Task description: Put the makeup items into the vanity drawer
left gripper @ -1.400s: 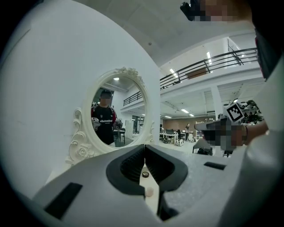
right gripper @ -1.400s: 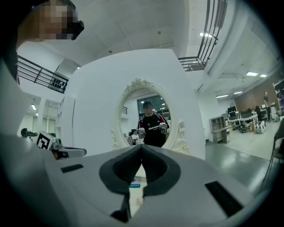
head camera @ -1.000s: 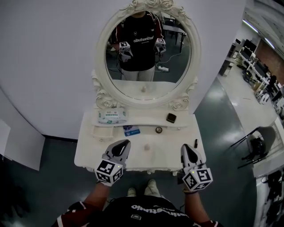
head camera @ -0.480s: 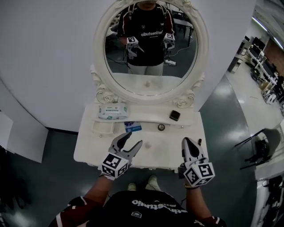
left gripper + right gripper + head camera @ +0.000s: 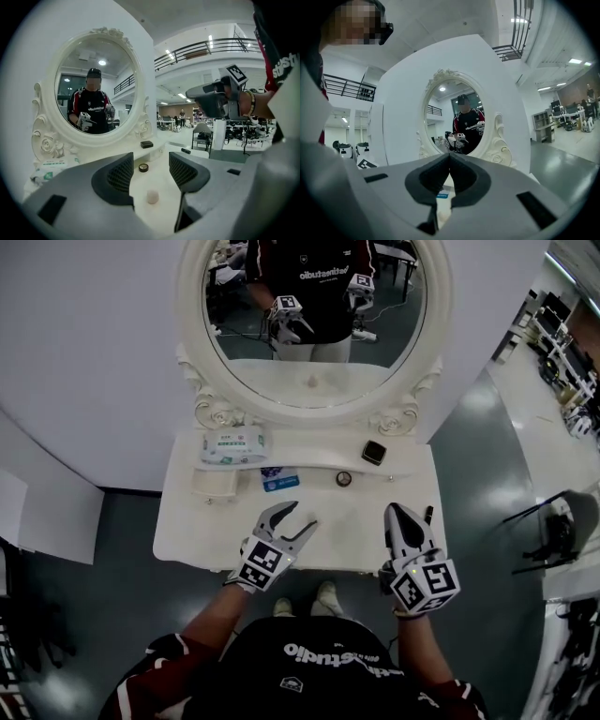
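Left gripper (image 5: 298, 514) stands wide, its 2 jaws having just been opening, and nothing is between the pads. Seen along those jaws, a small white knob (image 5: 152, 197) stands upright dead ahead, centred in the gap and slightly lower. It is stubby and round, so it offers no long axis to line up with. I take it for the drawer's pull, though no view shows a drawer face, and no drawer is open yet.

The right gripper (image 5: 398, 512) has its jaws together on nothing and hangs over the right side of the vanity top (image 5: 197, 531), well apart from the knob, so the left is plainly the nearer.

The makeup is all still out. A wipes pack (image 5: 232, 444) and a black square case (image 5: 374, 452) sit on the raised shelf (image 5: 309, 460). A blue card (image 5: 278, 480) and a round compact (image 5: 344, 478) lie just below it, and a dark tube (image 5: 428, 515) lies at the right edge beside the right gripper.

The top is white, glossy and mostly bare. An oval mirror (image 5: 192, 362) backs it, against a white wall, with a dark grey floor (image 5: 94, 549) and an open hall to the right.
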Tool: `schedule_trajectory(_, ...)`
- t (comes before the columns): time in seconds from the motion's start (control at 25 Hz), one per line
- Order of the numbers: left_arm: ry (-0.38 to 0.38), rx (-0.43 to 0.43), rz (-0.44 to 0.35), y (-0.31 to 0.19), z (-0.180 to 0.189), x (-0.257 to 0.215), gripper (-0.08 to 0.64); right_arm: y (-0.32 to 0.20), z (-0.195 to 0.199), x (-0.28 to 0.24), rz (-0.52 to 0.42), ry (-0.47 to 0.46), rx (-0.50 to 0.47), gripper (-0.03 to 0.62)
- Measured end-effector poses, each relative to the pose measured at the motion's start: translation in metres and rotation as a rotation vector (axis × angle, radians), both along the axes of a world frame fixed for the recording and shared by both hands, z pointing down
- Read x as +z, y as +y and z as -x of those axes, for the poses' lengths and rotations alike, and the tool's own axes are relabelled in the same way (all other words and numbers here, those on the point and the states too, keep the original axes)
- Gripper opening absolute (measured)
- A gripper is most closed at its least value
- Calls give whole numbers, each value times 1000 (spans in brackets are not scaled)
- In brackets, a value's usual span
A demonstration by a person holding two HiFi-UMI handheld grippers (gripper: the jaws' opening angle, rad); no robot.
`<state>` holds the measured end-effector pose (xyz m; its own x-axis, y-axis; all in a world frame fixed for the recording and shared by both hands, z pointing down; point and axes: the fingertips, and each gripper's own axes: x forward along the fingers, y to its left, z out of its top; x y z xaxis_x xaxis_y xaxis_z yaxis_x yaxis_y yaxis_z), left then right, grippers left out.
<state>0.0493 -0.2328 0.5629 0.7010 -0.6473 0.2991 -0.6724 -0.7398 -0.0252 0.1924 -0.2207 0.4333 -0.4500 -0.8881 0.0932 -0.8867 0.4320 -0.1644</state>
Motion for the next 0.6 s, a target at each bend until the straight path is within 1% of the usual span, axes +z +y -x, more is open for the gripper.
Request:
schedule_trajectory(0.24, 7, 7, 84, -8, -19, 39, 225, -3, -10, 12, 26, 4, 10, 3)
schedule_trajectory(0.44, 6, 4, 160, -16, -28, 67, 225, -5, -20, 15, 40, 8, 22, 2)
schedule_trajectory(0.6, -22, -3, 204, -21, -34, 91, 225, -5, -29, 21, 57, 4, 31, 3)
